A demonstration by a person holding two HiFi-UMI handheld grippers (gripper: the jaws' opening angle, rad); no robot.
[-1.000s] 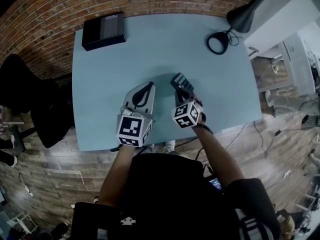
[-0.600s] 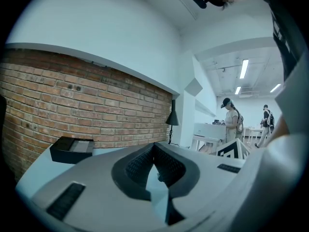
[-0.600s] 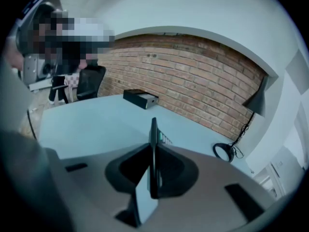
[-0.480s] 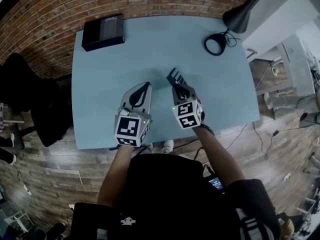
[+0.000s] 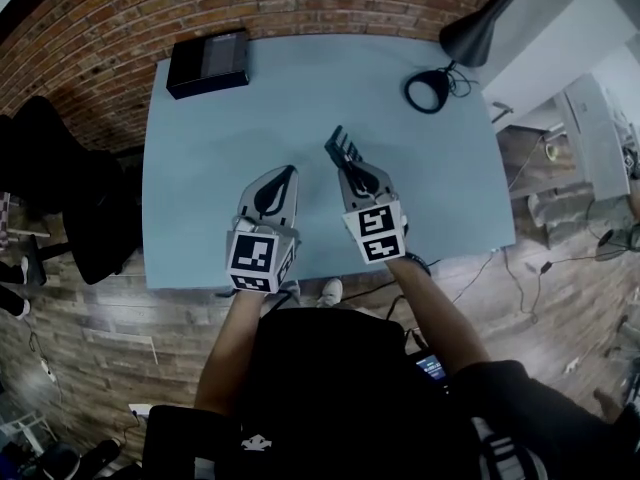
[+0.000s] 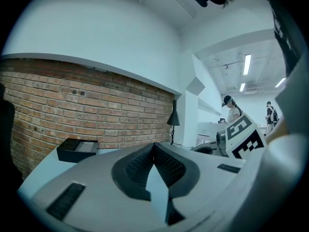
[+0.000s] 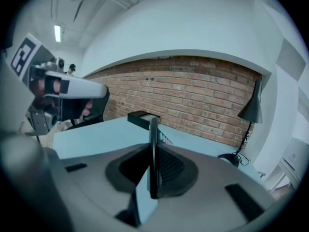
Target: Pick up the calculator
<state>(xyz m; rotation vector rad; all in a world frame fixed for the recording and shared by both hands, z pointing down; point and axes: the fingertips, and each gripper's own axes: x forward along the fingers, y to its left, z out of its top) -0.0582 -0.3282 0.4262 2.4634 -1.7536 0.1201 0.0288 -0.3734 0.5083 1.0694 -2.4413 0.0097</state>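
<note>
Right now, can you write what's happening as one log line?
right gripper: shut on calculator | calculator: edge-up, off the table | left gripper: shut, empty

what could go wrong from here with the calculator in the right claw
1. The right claw pinches the calculator by one end only, thin and on edge. Most of it sticks out past the pads, so it may pivot or slip and drop onto the table.
2. The left claw sits close beside it, shut and empty; a sideways swing might knock the calculator.
</note>
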